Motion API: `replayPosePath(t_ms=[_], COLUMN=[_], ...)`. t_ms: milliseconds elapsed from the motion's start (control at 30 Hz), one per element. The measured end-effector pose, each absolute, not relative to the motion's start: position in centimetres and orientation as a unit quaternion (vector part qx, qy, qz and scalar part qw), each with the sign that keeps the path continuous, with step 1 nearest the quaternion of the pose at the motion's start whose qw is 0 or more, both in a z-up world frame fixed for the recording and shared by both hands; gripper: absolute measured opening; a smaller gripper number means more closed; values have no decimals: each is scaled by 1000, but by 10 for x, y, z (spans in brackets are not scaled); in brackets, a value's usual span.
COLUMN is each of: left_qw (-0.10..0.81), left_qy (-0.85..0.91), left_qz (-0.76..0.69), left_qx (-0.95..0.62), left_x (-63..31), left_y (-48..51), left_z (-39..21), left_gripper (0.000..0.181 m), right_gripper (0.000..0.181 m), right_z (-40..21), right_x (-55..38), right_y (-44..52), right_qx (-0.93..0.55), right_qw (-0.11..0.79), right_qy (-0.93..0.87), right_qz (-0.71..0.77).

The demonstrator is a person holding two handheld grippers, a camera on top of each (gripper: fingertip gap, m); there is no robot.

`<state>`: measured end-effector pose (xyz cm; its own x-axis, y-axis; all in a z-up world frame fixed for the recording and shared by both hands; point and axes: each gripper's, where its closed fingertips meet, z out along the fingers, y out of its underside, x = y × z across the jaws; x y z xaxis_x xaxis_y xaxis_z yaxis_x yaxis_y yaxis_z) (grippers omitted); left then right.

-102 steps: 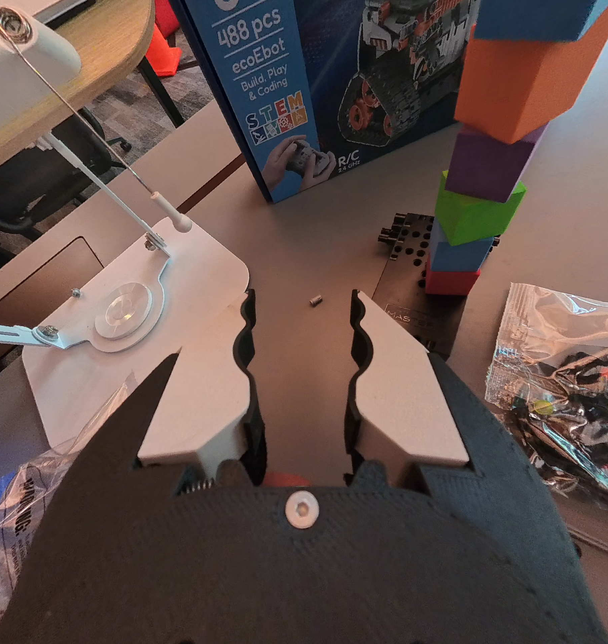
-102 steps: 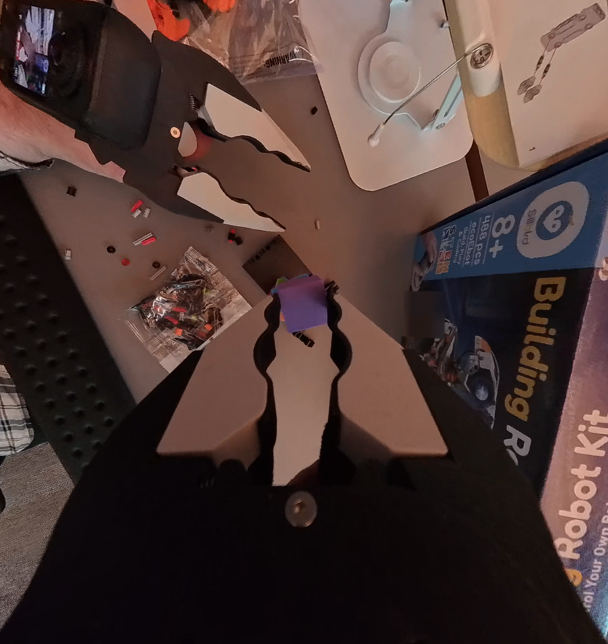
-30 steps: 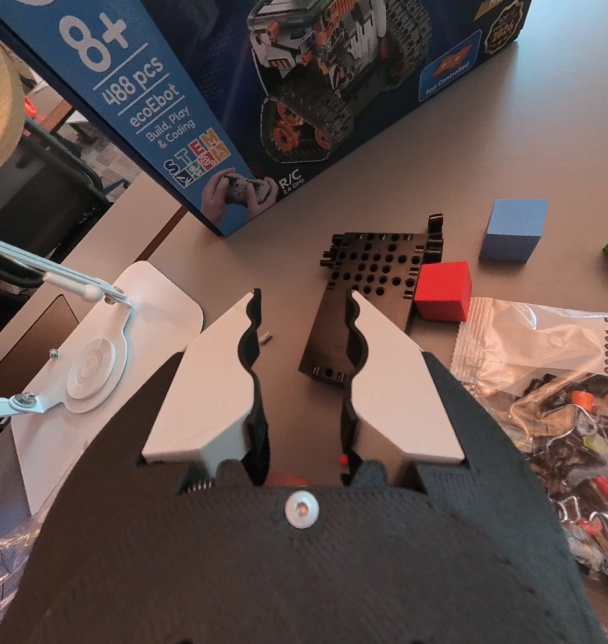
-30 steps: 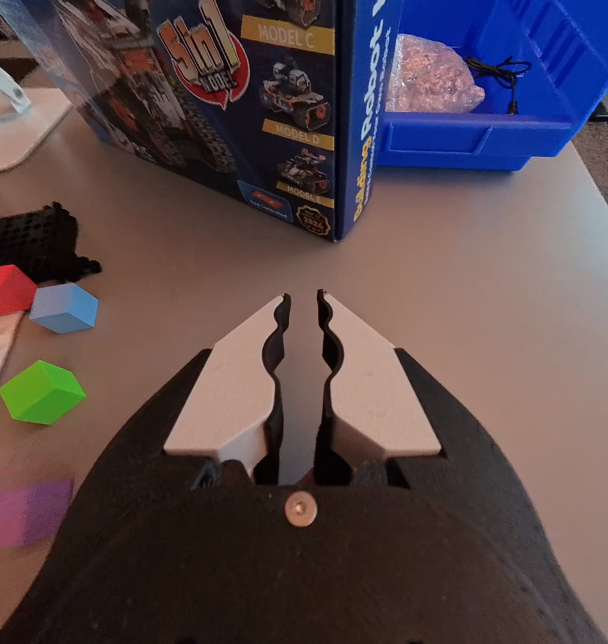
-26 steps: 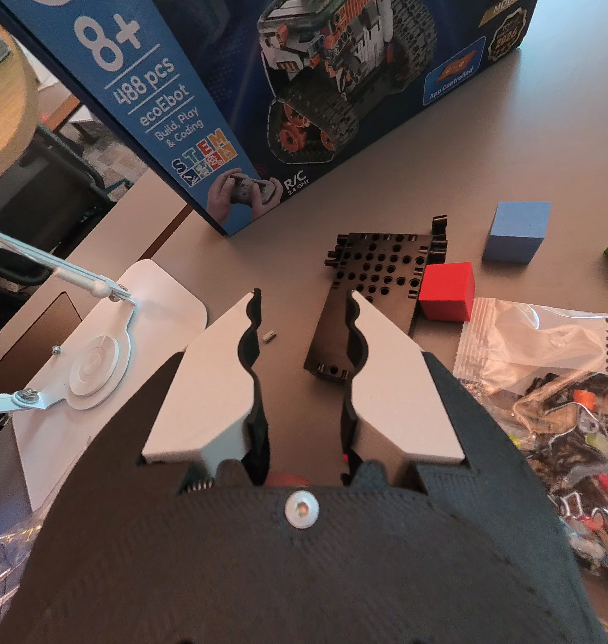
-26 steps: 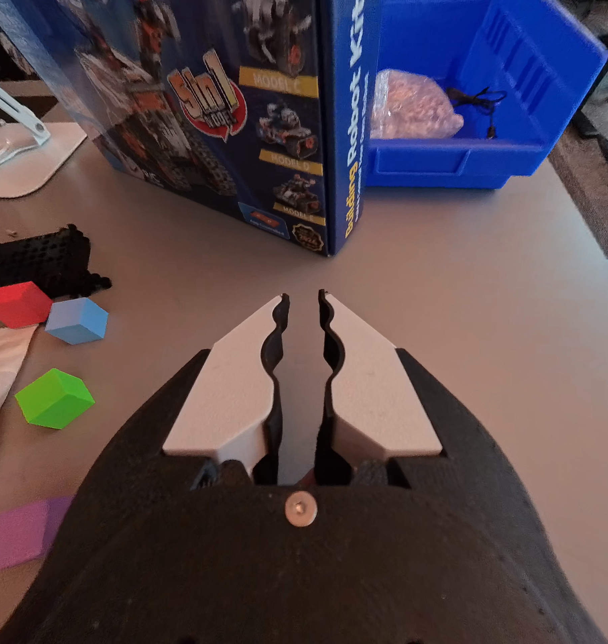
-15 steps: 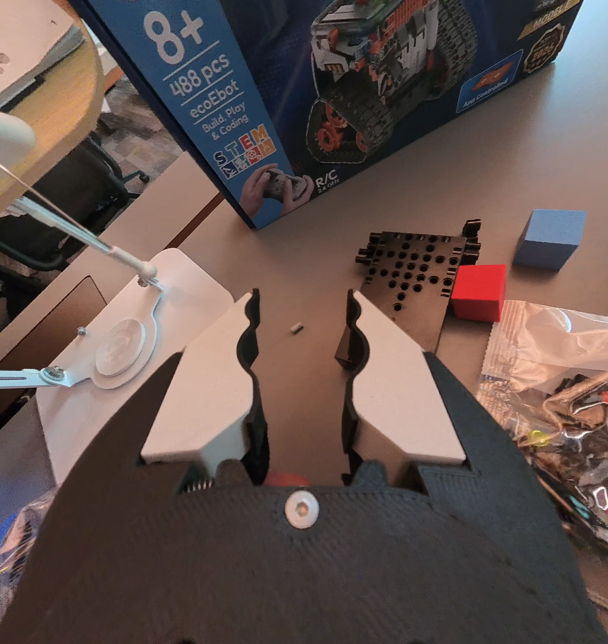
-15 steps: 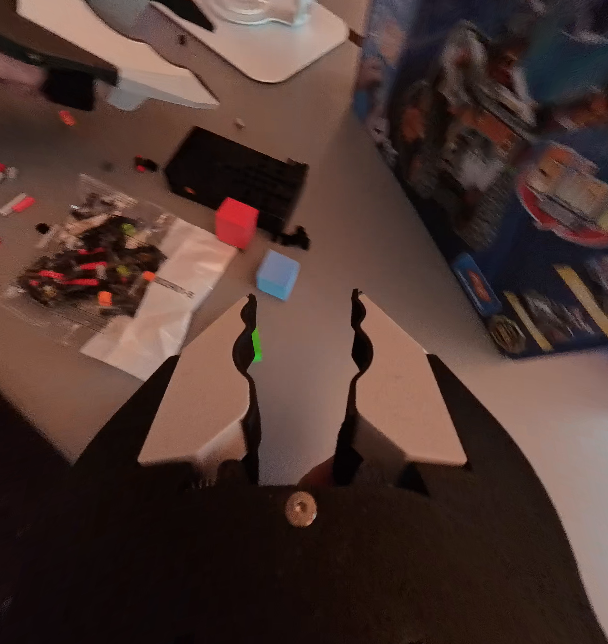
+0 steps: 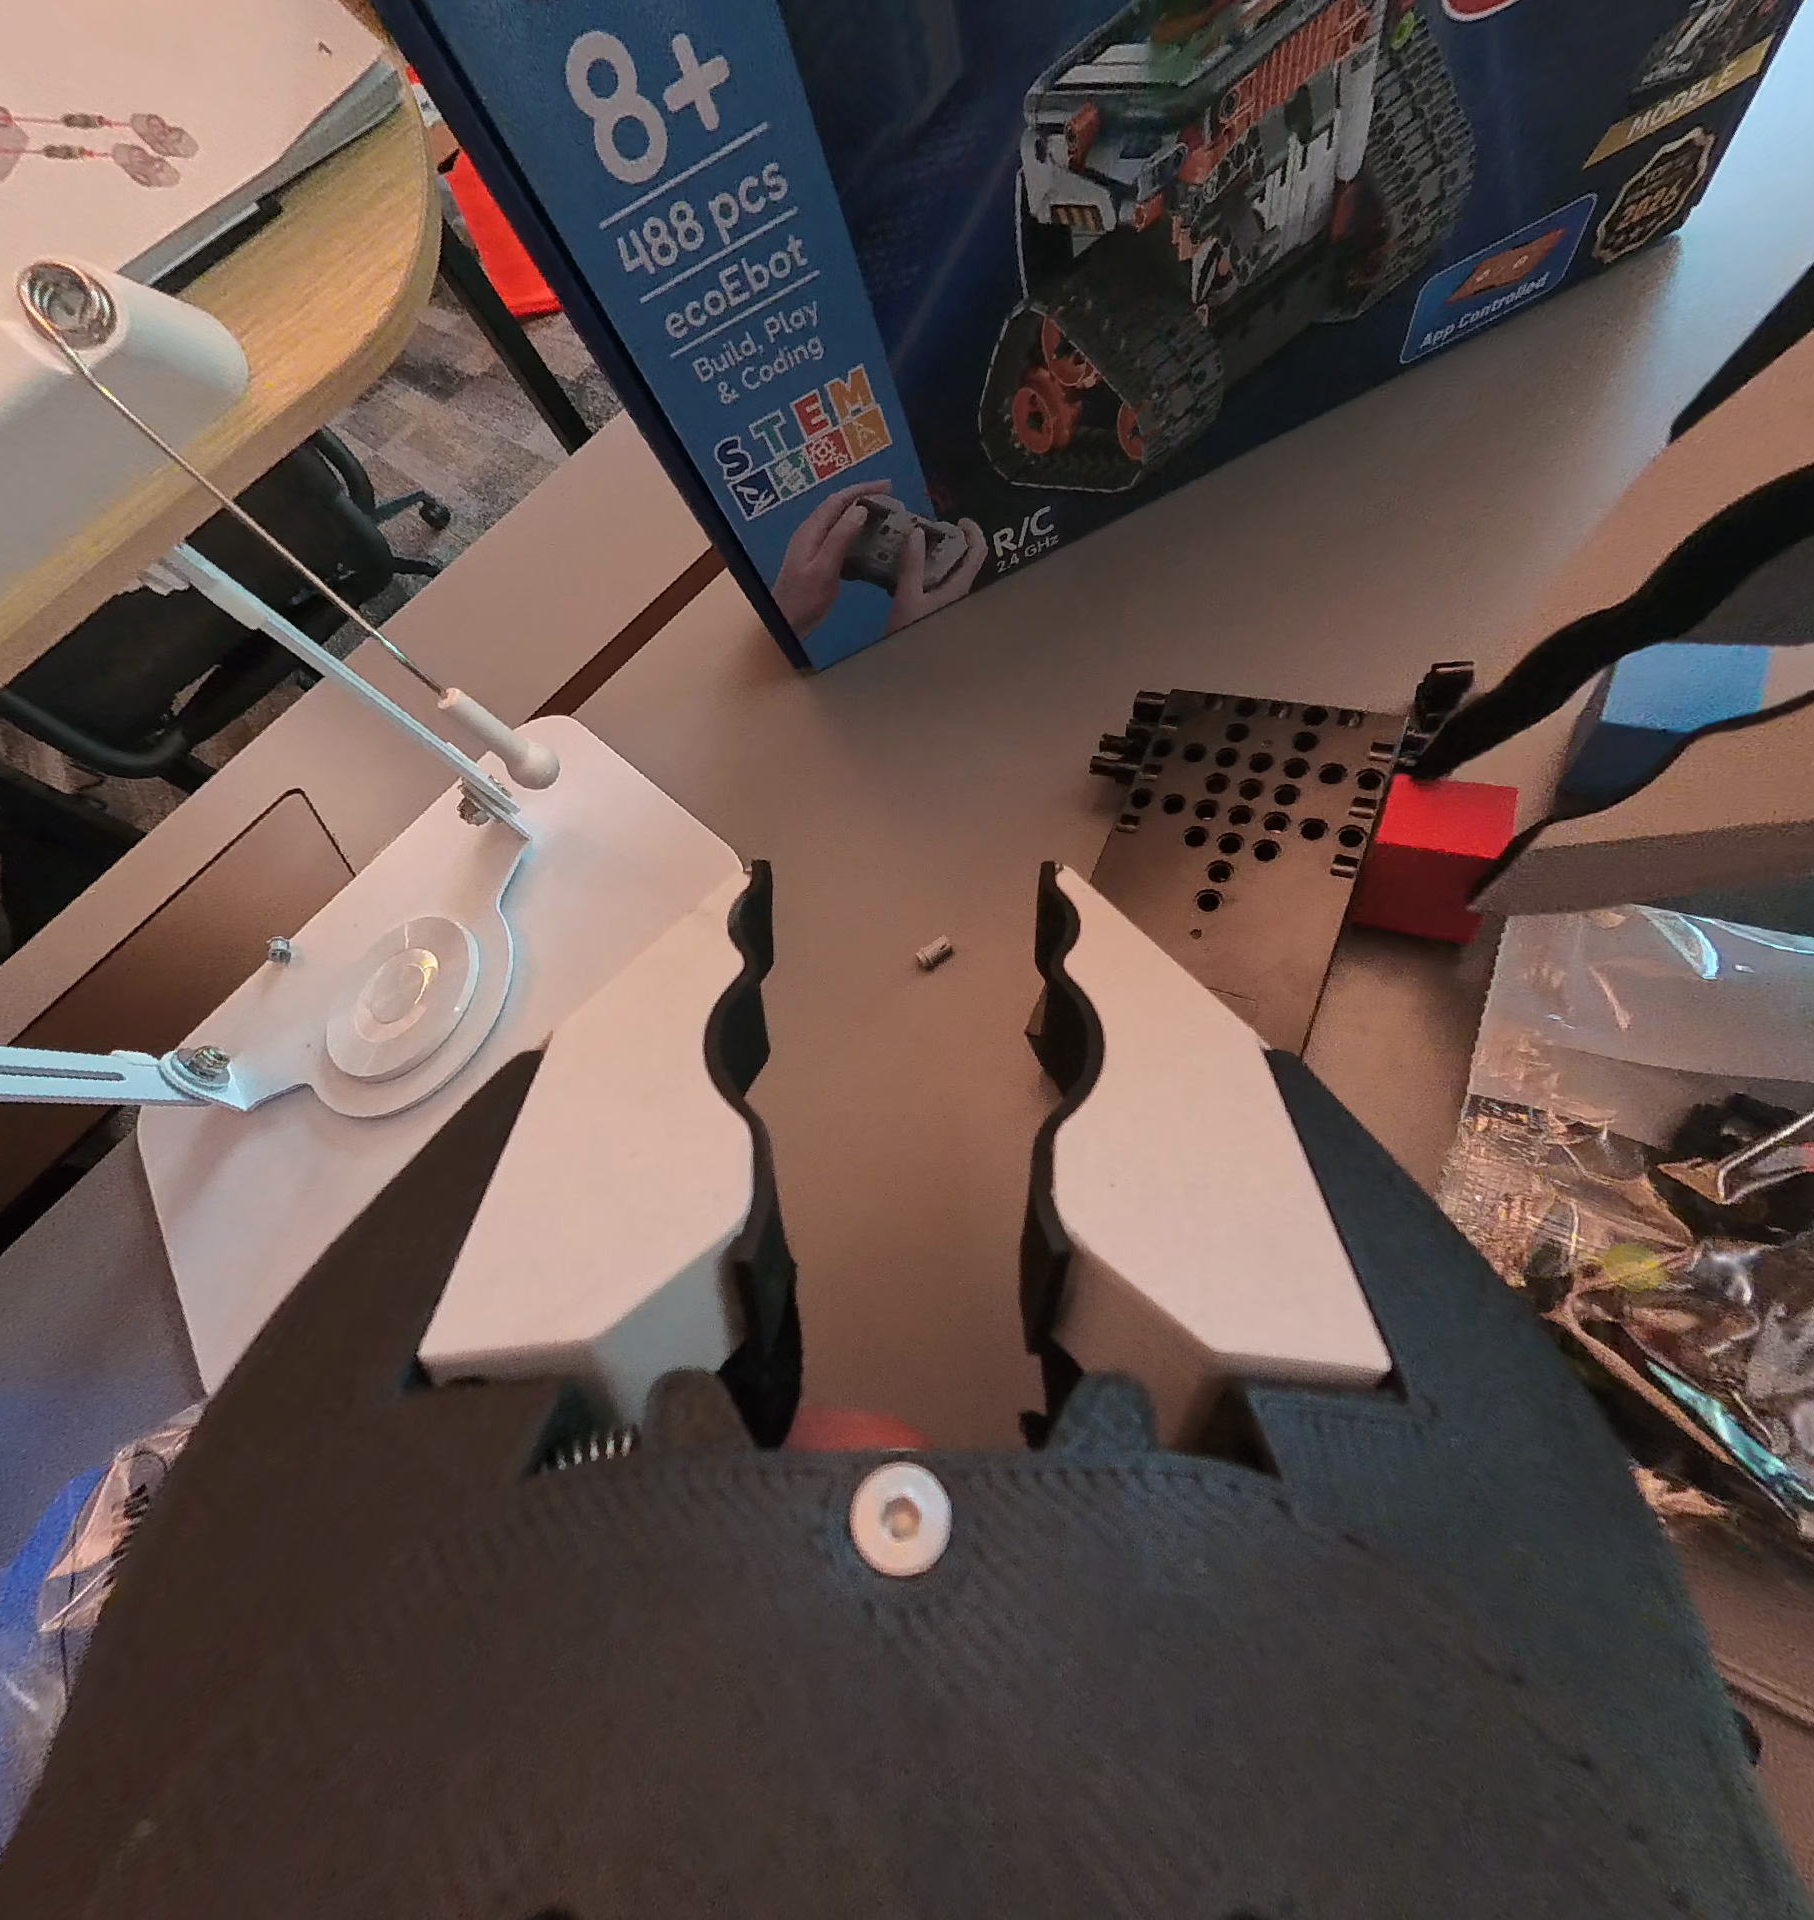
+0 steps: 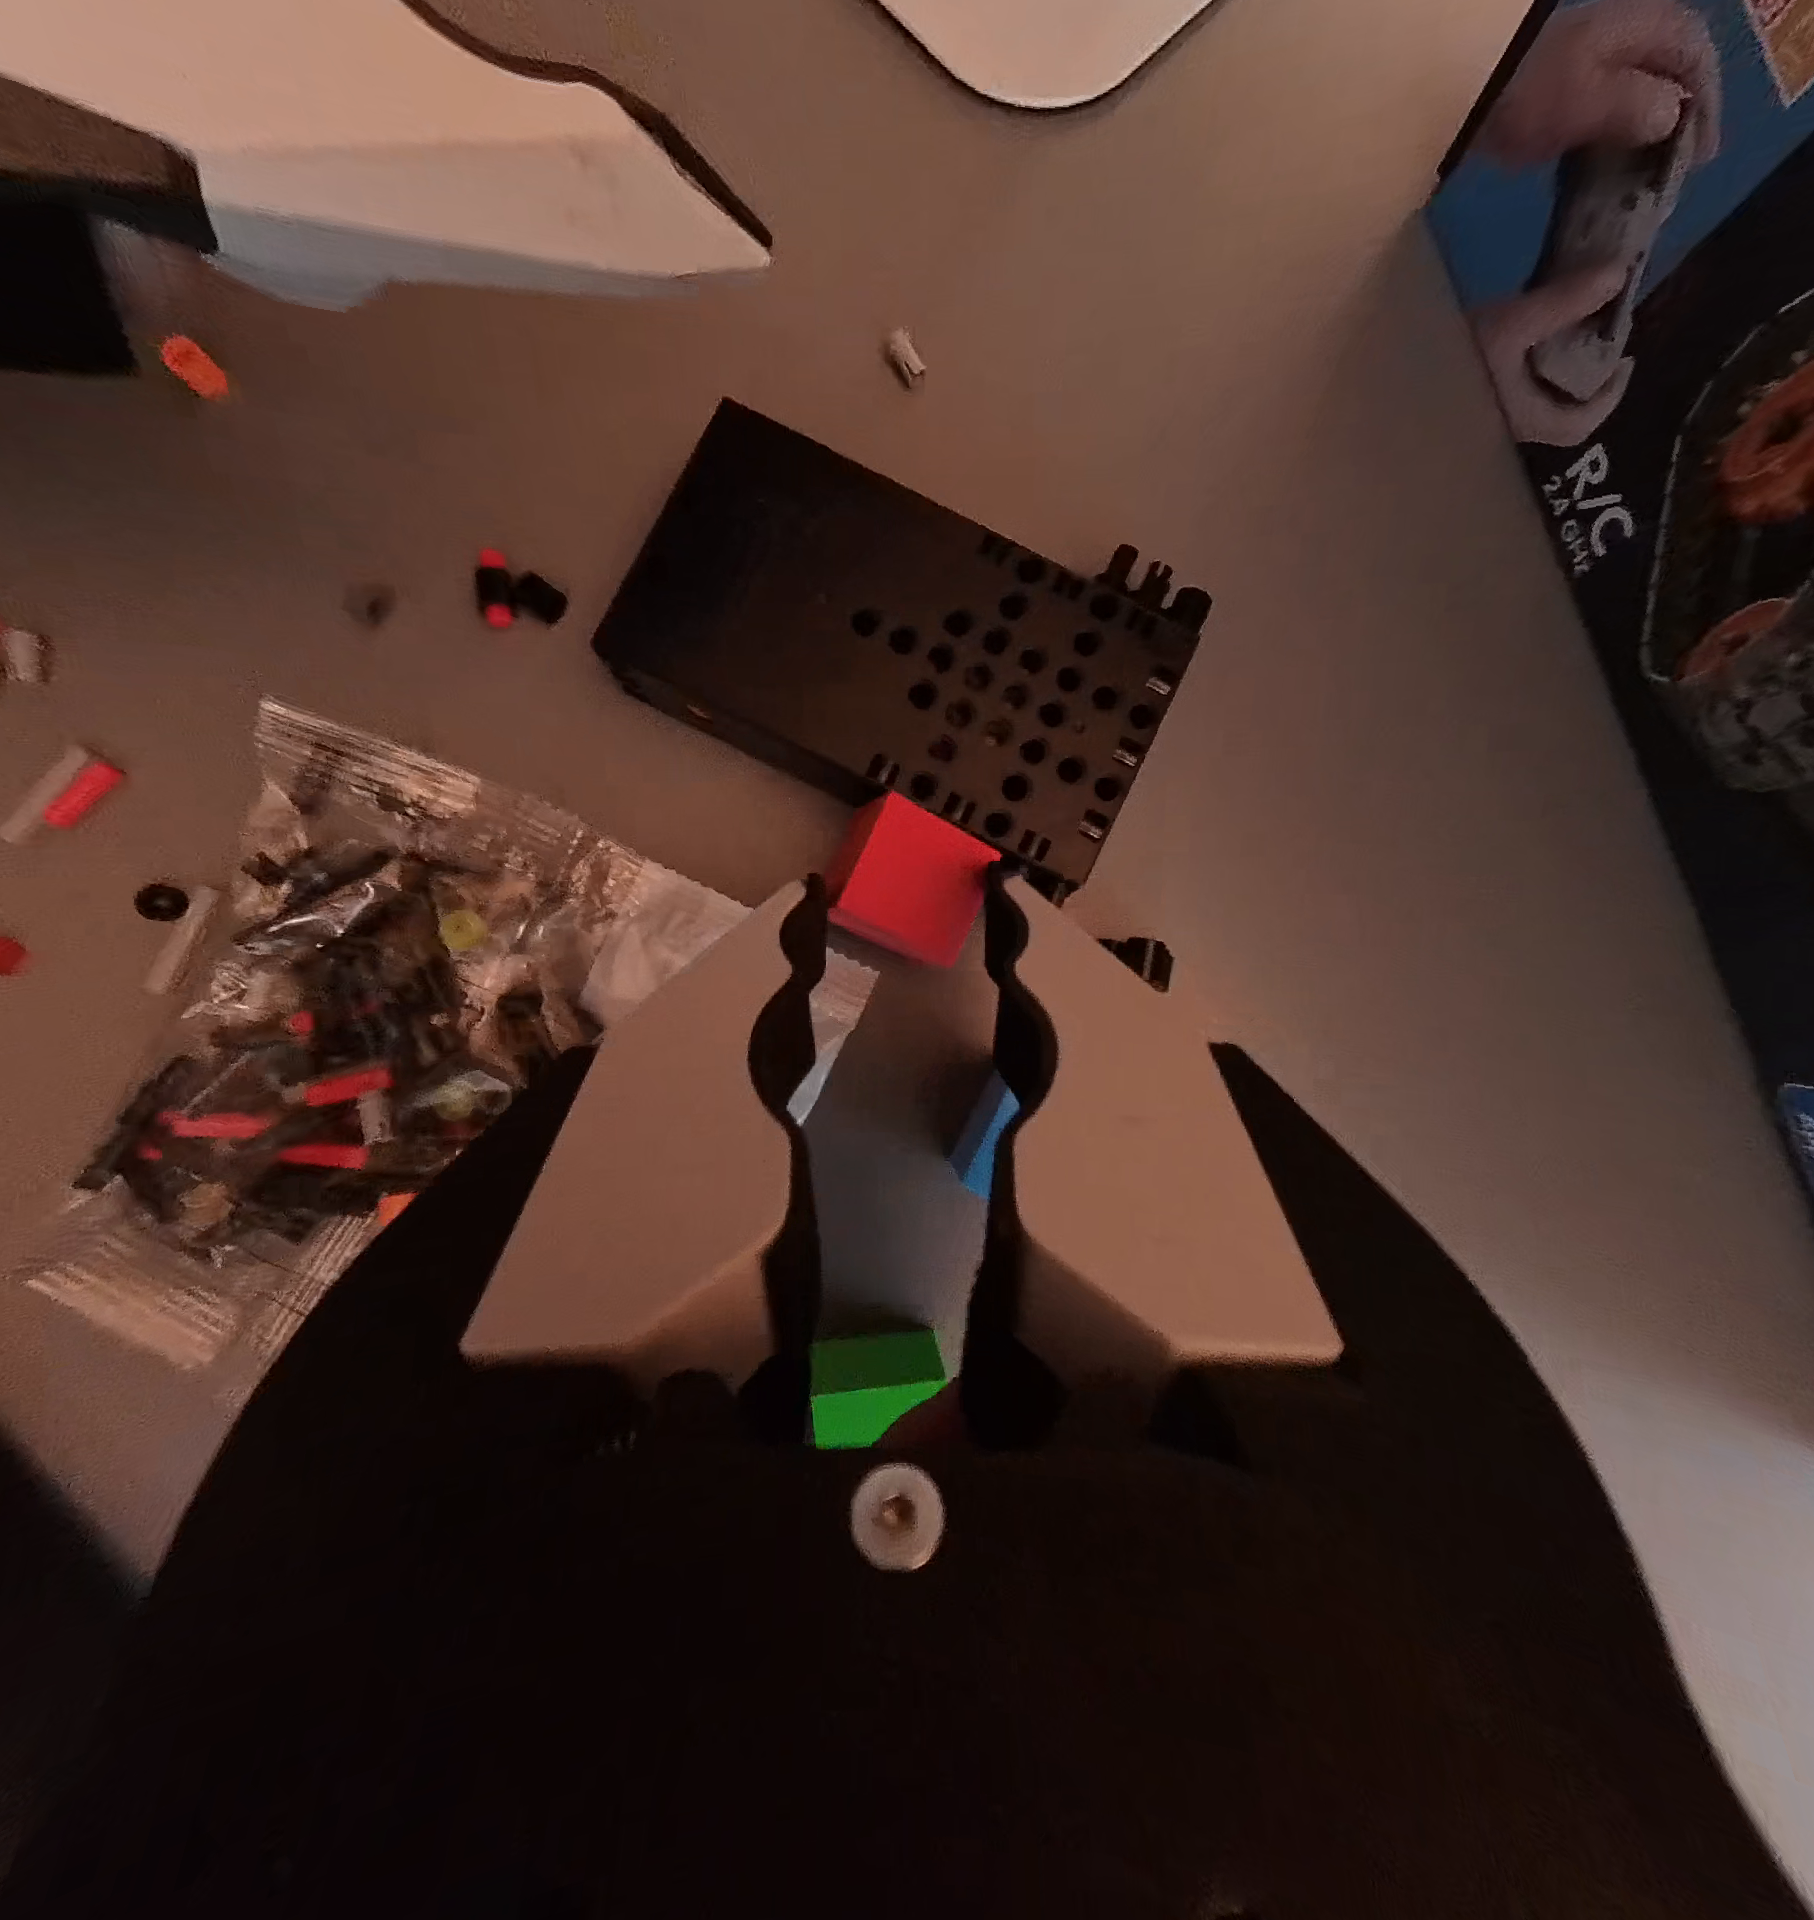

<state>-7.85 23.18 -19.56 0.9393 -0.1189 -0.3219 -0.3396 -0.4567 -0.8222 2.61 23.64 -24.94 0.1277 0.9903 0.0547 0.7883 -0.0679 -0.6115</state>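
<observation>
The right gripper [image 10: 898, 899] has its fingers released around the blue cube [image 10: 986, 1138], tips brushing the red cube [image 10: 908, 883] beside the black plate [image 10: 898, 665]. Closing could nudge red. The left gripper [image 9: 898, 883], fingers released and empty, hovers over bare counter [image 9: 882, 769] at frame centre; the bag [image 10: 290, 1039] crowds lower left.

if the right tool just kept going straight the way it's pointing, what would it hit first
Most likely the red cube. The right tool points down at it with its tips open to either side, the cube lying beside the black perforated plate. The gap between tips and cube is unclear.
</observation>
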Motion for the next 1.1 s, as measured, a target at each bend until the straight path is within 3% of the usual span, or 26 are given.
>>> replayPosePath(t_ms=[467,667,767,833,1100], left_qw=[511,508,507,506,507], left_qy=[131,137,136,136,137], left_qz=[109,109,109,108,107], left_qx=[-842,-844,-844,-845,-844], left_x=[-81,-77,-76,-76,-75], left_y=[231,231,230,230,231], left_z=[-189,-192,-193,-194,-193], left_gripper=[49,49,49,49,48], right_gripper=[28,28,33,46,44], right_z=[-201,-232,-250,-247,-216], right_x=[41,56,59,61,97], right_y=[185,149,148,151,202], right_qx=[-628,-604,-608,-609,-649], right_qw=[300,257,246,255,296], right_qy=[-675,-719,-729,-727,-680], right_qz=[246,226,197,191,168])
